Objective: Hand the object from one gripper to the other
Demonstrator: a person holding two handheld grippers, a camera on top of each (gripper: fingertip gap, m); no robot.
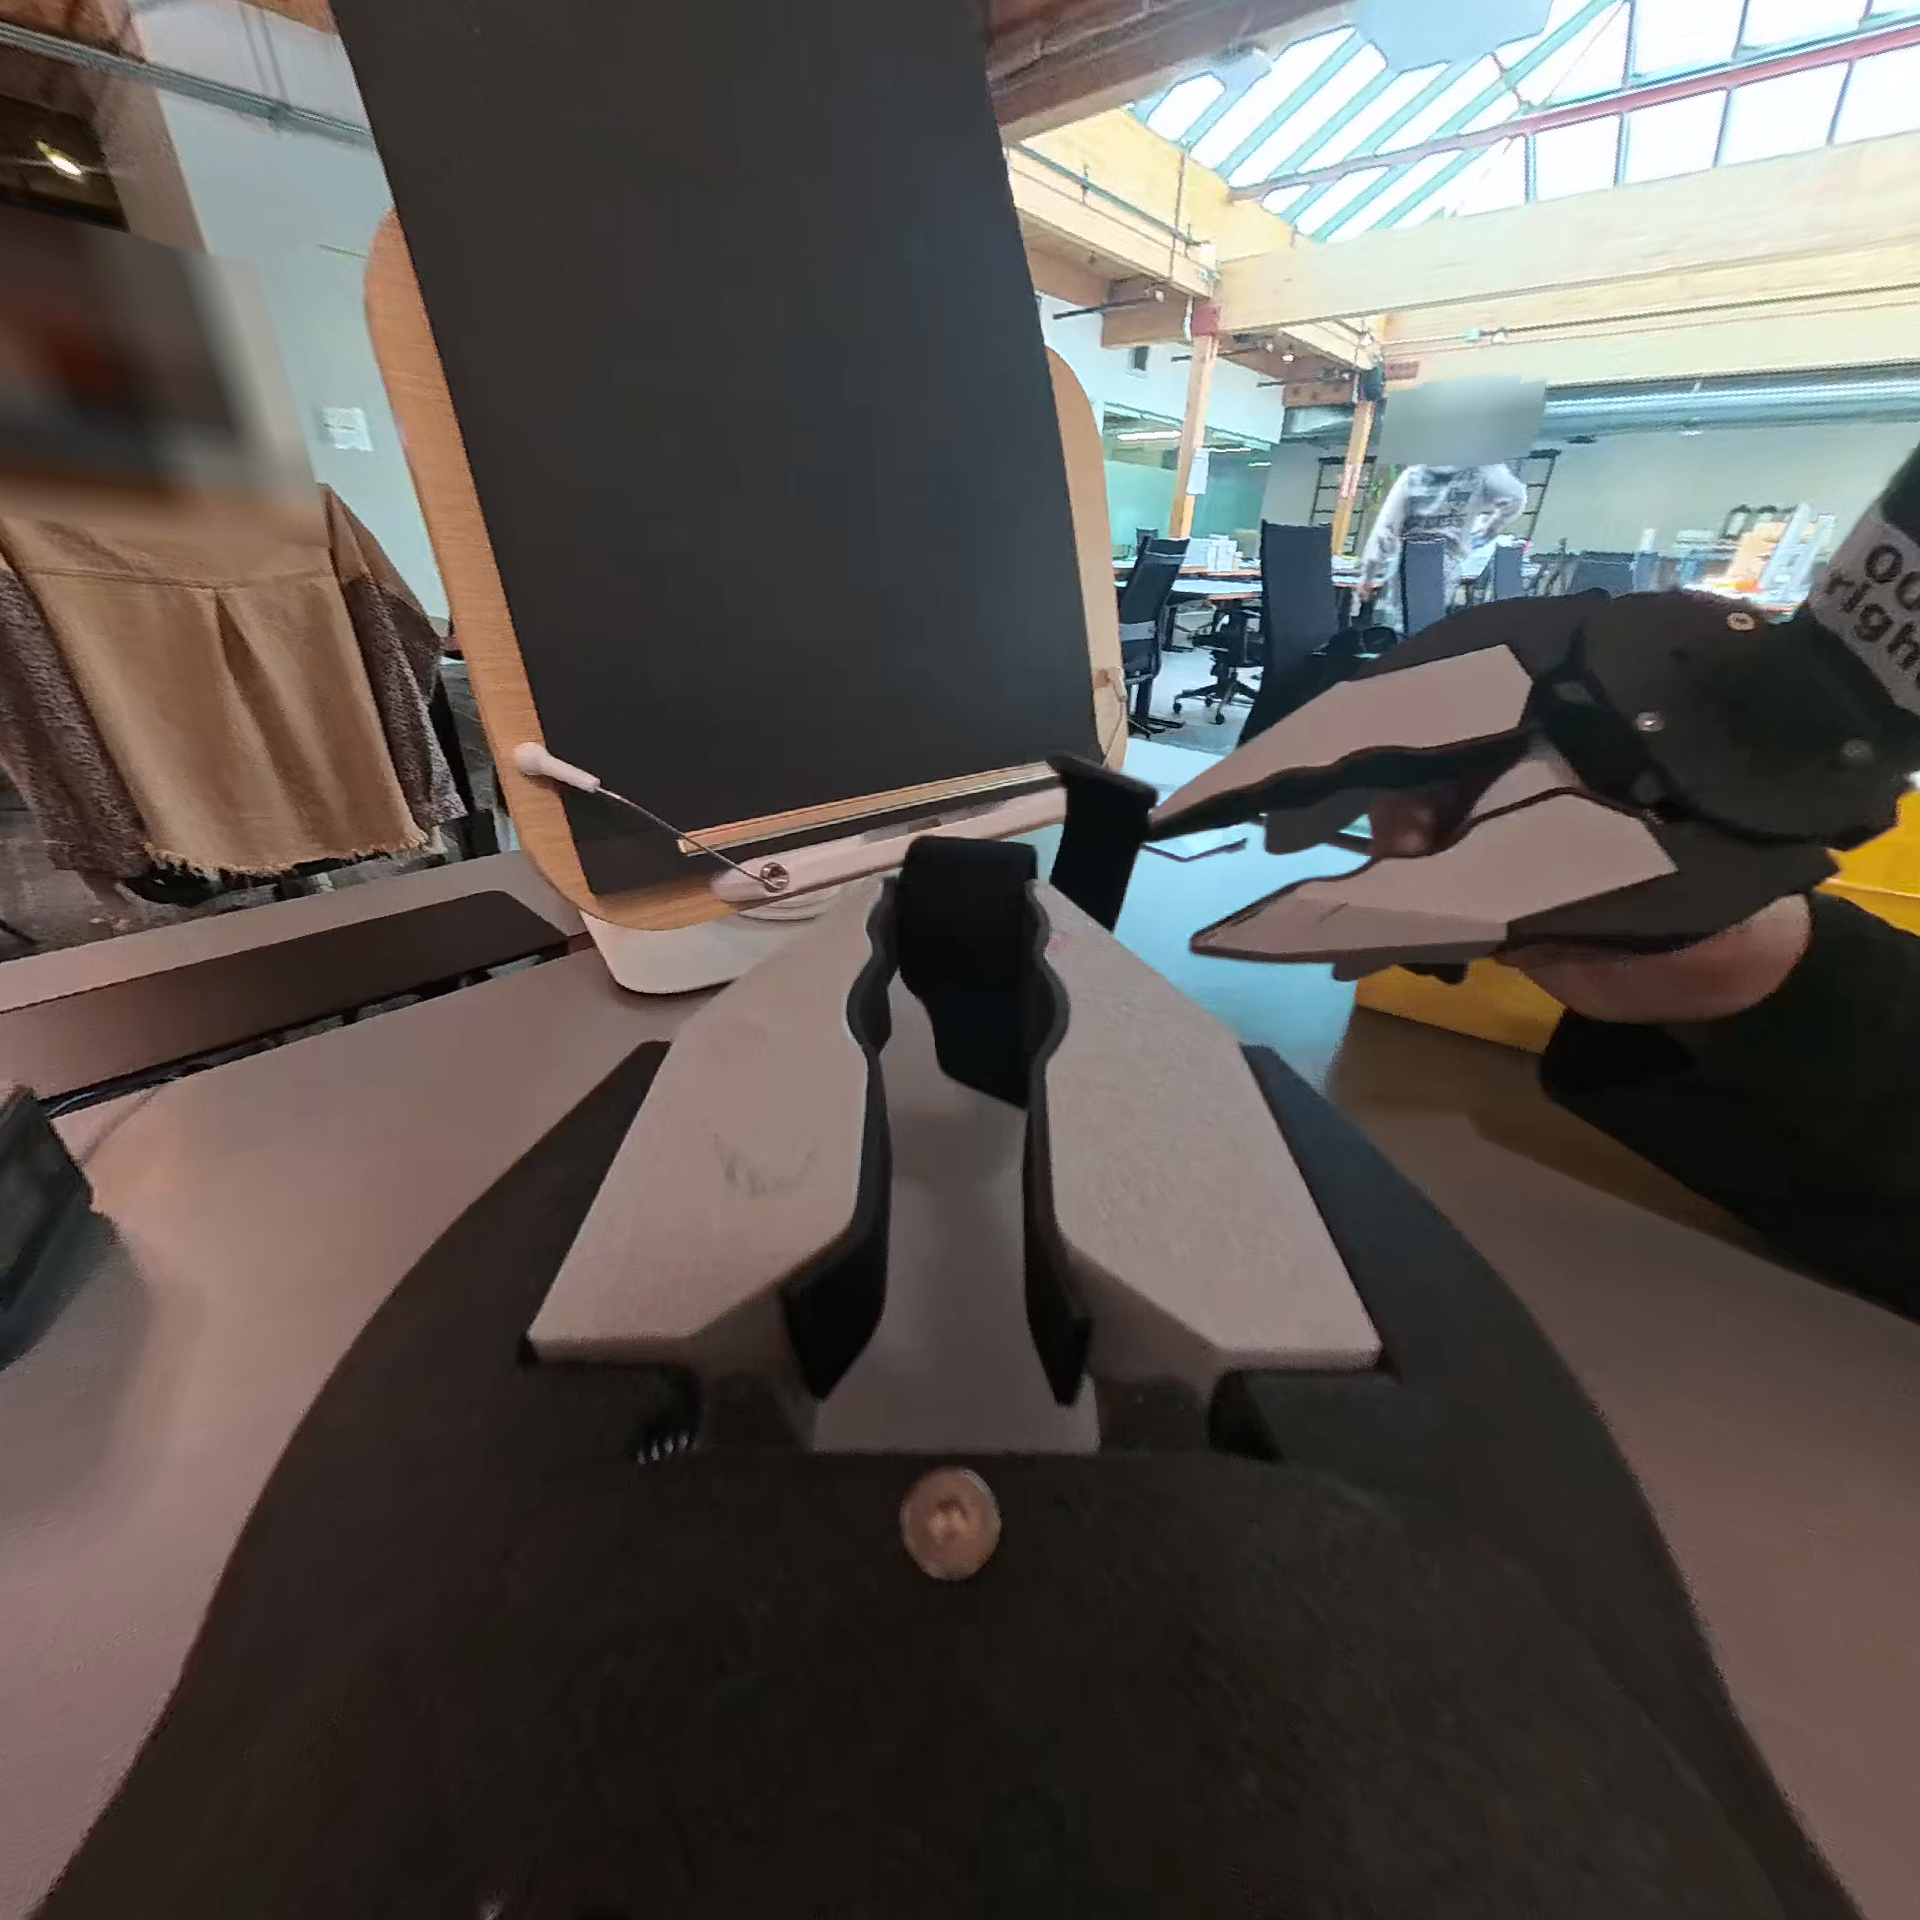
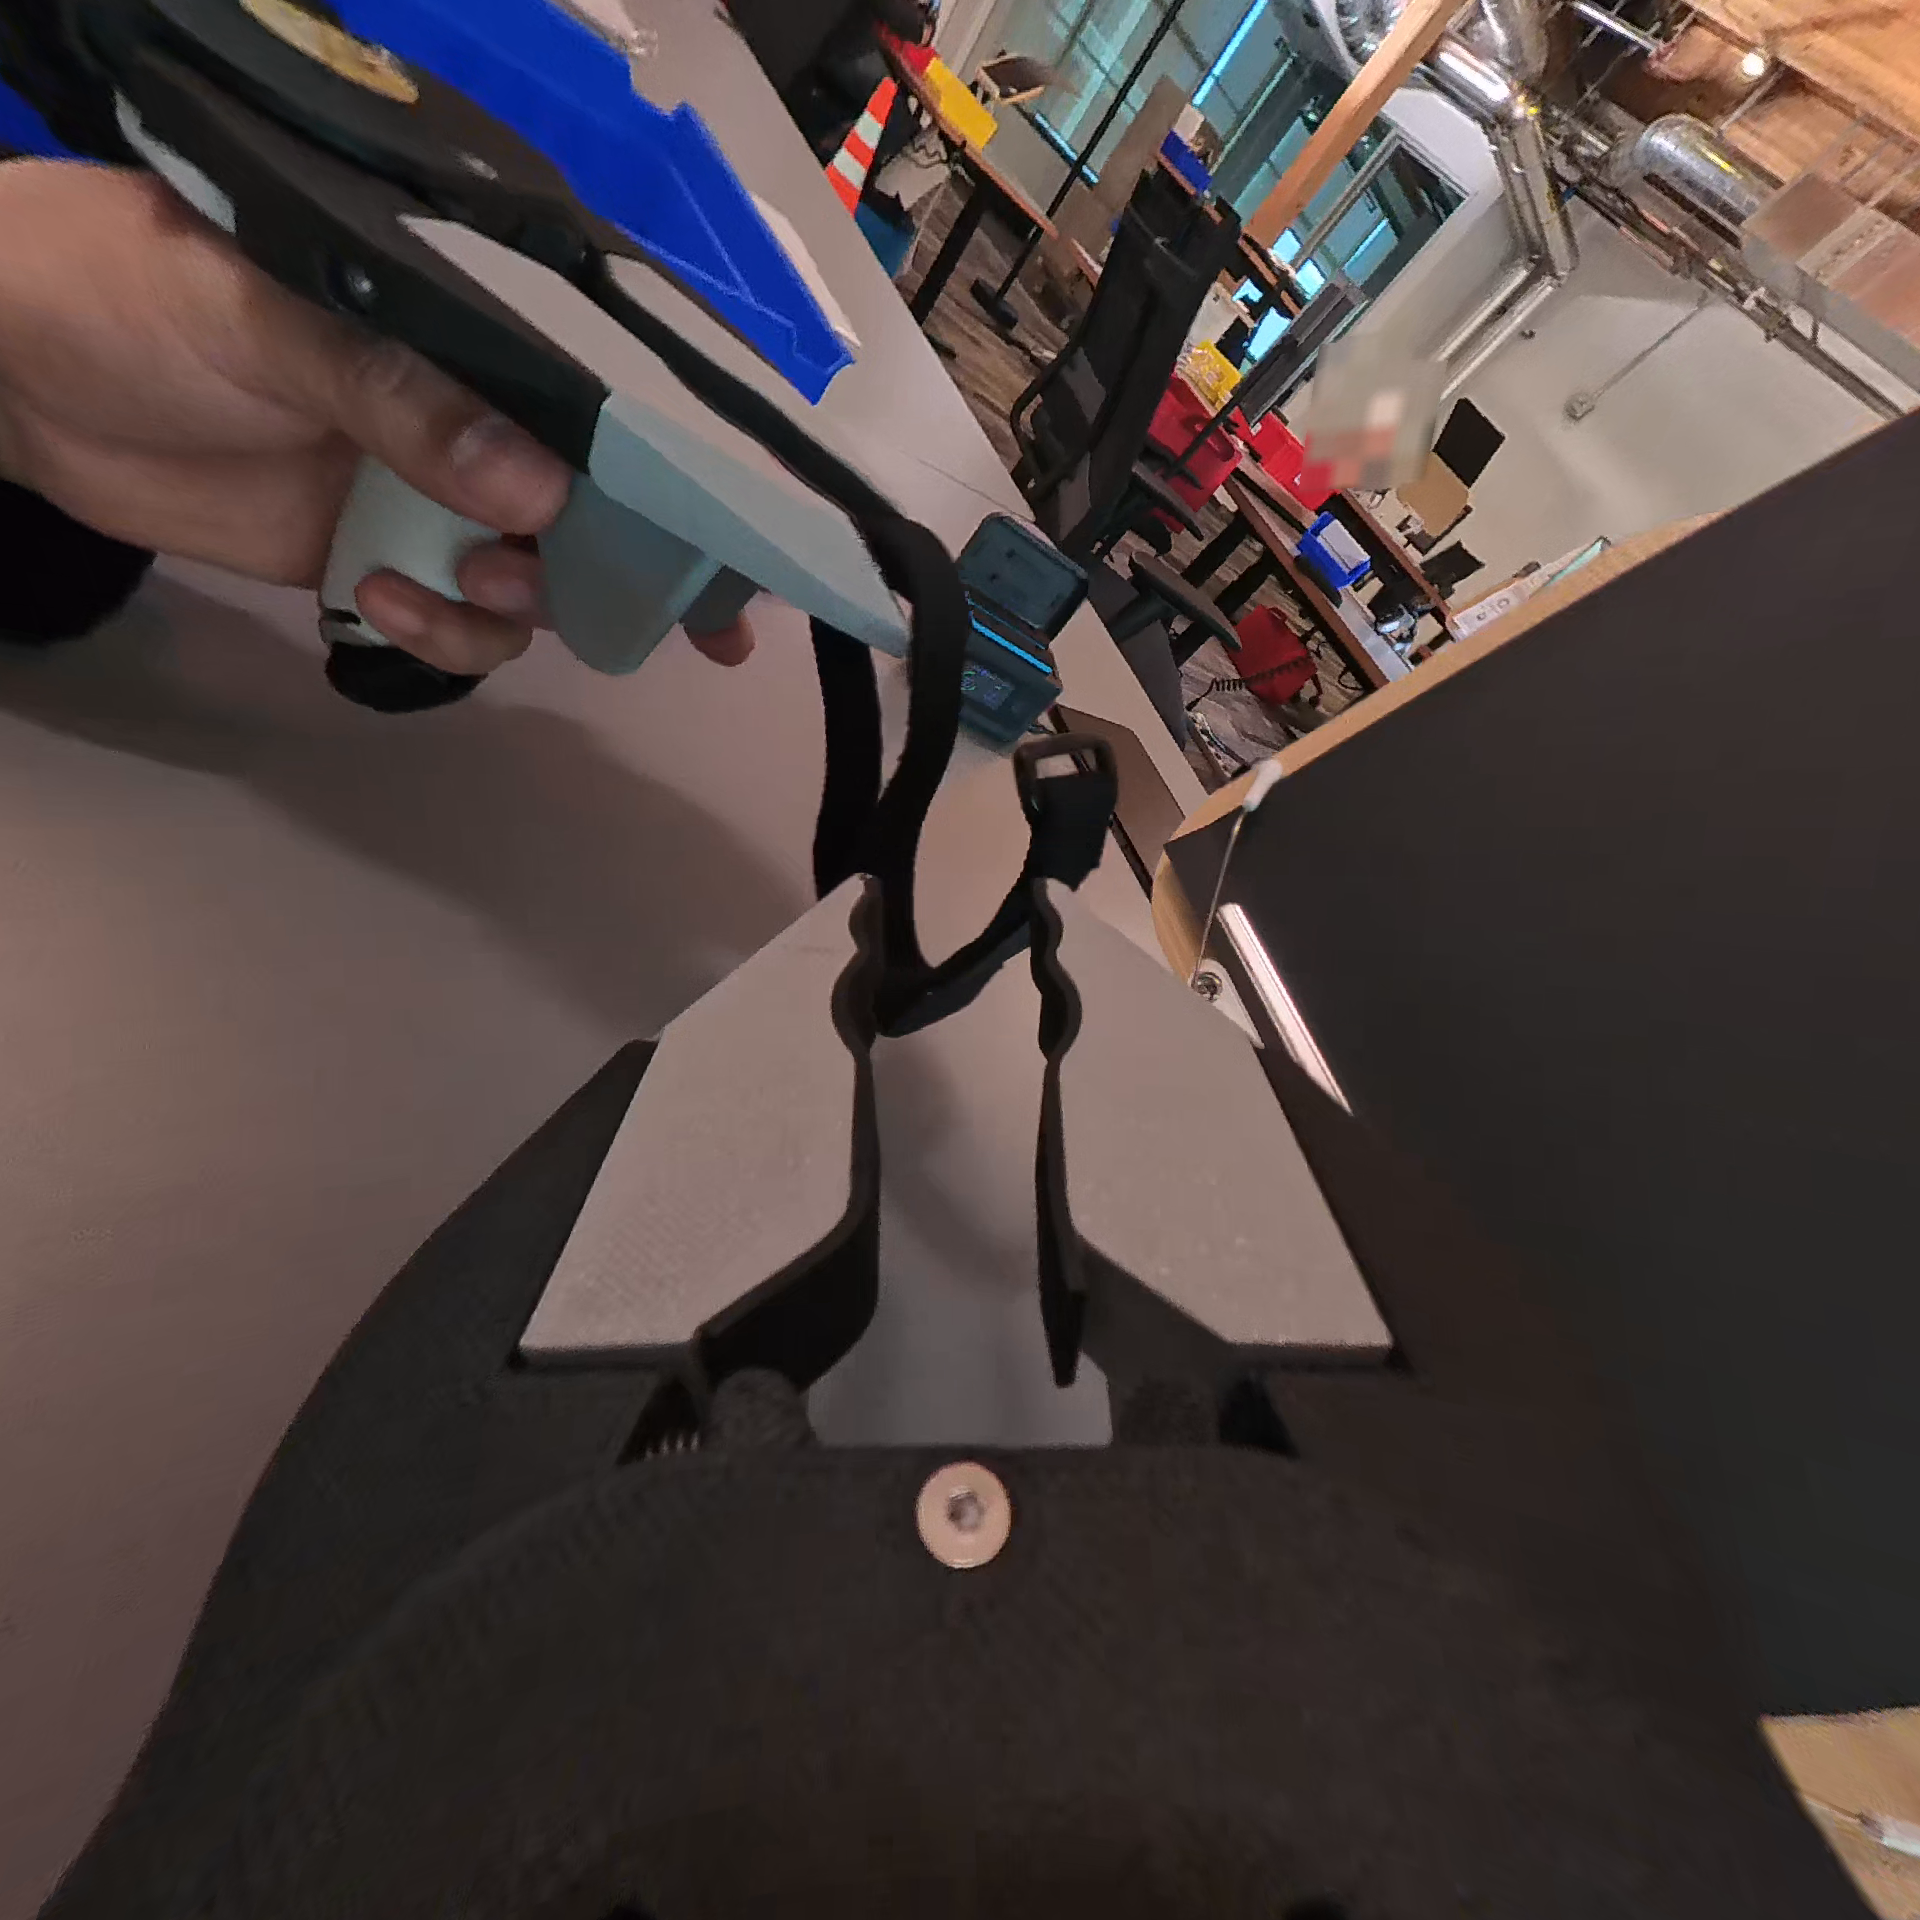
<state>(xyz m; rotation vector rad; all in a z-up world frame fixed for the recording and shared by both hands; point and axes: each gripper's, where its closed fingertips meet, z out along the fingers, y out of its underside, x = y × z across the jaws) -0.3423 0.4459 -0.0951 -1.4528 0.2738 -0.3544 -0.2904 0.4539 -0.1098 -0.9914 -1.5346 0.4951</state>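
The black strap (image 1: 971,966) is pinched between the closed fingertips of the left gripper (image 1: 961,925). Its free end is threaded between the parted fingers of the right gripper (image 2: 951,935), which are not clamped yet. Closing right and releasing left remain, apparently.

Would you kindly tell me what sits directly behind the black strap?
Behind the black strap stands a dark board with a wood-coloured rim on a white base. The board hides whatever is beyond it.
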